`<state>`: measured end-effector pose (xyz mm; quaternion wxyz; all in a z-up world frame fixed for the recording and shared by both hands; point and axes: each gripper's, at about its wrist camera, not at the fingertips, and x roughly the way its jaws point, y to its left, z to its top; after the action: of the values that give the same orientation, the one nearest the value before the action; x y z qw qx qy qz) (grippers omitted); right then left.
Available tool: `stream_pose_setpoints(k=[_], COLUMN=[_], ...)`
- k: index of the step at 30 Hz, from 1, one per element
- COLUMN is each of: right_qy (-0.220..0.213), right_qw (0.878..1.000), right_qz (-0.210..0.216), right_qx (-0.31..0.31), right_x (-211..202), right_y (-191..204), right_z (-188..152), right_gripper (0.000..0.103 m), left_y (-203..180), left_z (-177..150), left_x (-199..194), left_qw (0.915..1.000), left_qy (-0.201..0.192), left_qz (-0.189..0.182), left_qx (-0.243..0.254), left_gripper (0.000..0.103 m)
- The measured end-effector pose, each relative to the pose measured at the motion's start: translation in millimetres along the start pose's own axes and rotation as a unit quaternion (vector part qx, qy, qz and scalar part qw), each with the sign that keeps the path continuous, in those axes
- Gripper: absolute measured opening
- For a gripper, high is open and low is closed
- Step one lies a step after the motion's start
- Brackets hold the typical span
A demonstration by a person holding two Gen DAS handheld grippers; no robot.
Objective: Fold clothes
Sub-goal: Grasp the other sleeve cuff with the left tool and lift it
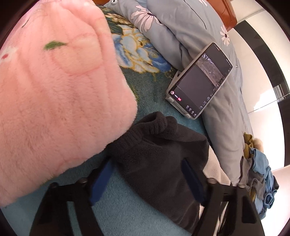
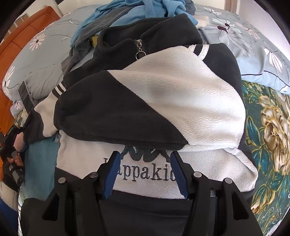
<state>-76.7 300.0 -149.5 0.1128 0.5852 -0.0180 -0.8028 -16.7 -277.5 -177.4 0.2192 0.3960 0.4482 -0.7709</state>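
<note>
I am partway through folding the black-and-white fleece jacket [image 2: 150, 101], which lies on the bed on the teal flowered blanket [image 2: 268, 127]. One sleeve [image 2: 126, 112] is already laid across the chest, covering the top of the stitched lettering [image 2: 143, 174], and the zip collar [image 2: 139, 45] points away from me toward the heap of blue and grey clothes [image 2: 145, 9] at the far end.

My right tongs [image 2: 144, 172] hover above the lettered white panel with the blue pads apart and nothing between them. Whether the pads touch the fleece I cannot tell.

In the left wrist view, my left tongs [image 1: 146, 174] stand apart over the dark sleeve end [image 1: 159, 145] at the jacket's left edge; its ribbed cuff lies just beyond the tips. The fabric sits between the pads, but they do not look pressed on it, so I count nothing as held. A pink plush sleeve [image 1: 54, 90], the person's other arm, fills the near left of that view. A phone on a stand [image 1: 199, 79] leans against the pale blue flowered quilt [image 1: 181, 27] on the right, well clear.

My judgement: the step in hand is taking the second sleeve. Next the left tongs need to close on the cuff end and carry it across the chest, while the right tongs steady the body, so the first fold does not slip.
</note>
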Motion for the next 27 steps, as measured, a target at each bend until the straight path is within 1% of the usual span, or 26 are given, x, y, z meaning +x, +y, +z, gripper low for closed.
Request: stream_pose_setpoints(k=[1, 2, 3, 4, 6, 7, 8, 9, 12, 13, 16, 19, 22, 26, 27], right_qy=[0.001, 0.001, 0.001, 0.001, 0.001, 0.0, -0.001, -0.003, -0.008, -0.01, -0.018, -0.025, -0.03, -0.041, -0.044], right_qw=[1.0, 1.0, 1.0, 1.0, 1.0, 1.0, 1.0, 1.0, 1.0, 1.0, 0.999, 0.998, 0.997, 0.995, 0.994], right_qz=[-0.001, -0.001, -0.002, -0.002, -0.001, 0.001, 0.002, 0.003, 0.007, 0.008, 0.013, 0.017, 0.018, 0.015, 0.015], right_qx=[-0.001, 0.0, 0.001, 0.003, 0.009, 0.012, 0.014, 0.016, 0.021, 0.024, 0.034, 0.049, 0.063, 0.087, 0.096], right_x=[3.4, 4.8, 5.9, 6.1, 5.3, 4.3, 3.2, 2.1, -2.5, -4.2, -9.0, -12.5, -15.4, -22.7, -23.8], right_y=[3.0, 4.0, 4.5, 4.2, 2.4, 0.9, -0.1, -1.0, -5.6, -8.0, -16.9, -27.8, -39.5, -60.9, -65.7], right_z=[2.2, 2.9, 3.5, 3.8, 3.5, 2.8, 1.9, 1.0, -1.6, -2.5, -5.1, -8.2, -11.1, -17.2, -18.4], right_gripper=[0.058, 0.058, 0.058, 0.058, 0.058, 0.058, 0.058, 0.058, 0.058, 0.058, 0.058, 0.058, 0.058, 0.058, 0.058], left_y=[2.3, 4.7, 8.0, 11.5, 15.7, 14.5, 10.1, 5.5, -24.0, -37.8, -82.4, -134.4, -185.2, -247.8, -262.7], left_z=[1.0, 2.0, 2.8, 4.0, 4.5, 4.4, 4.1, 3.8, 1.5, -0.6, -11.5, -30.5, -57.5, -107.3, -121.9], left_x=[-0.4, -0.8, -0.8, -0.6, -3.2, -4.6, -7.8, -11.1, -29.9, -37.1, -59.2, -77.9, -96.0, -104.7, -104.9], left_qw=[1.0, 0.9999, 0.9998, 0.9996, 0.9992, 0.9993, 0.9994, 0.9995, 0.999, 0.998, 0.9914, 0.9771, 0.957, 0.9264, 0.9188], left_qy=[-0.001, -0.003, -0.003, -0.002, -0.001, -0.001, -0.004, -0.007, -0.028, -0.032, -0.042, -0.039, -0.033, 0.012, 0.025], left_qz=[0.002, 0.003, 0.006, 0.006, -0.003, -0.007, -0.011, -0.015, -0.026, -0.035, -0.073, -0.124, -0.175, -0.247, -0.259], left_qx=[-0.006, -0.012, -0.02, -0.028, -0.039, -0.038, -0.032, -0.026, 0.021, 0.041, 0.1, 0.169, 0.229, 0.284, 0.297], left_gripper=[0.061, 0.046, 0.036, 0.032, 0.017, 0.016, 0.012, 0.011, 0.01, 0.01, 0.01, 0.01, 0.01, 0.01, 0.01])
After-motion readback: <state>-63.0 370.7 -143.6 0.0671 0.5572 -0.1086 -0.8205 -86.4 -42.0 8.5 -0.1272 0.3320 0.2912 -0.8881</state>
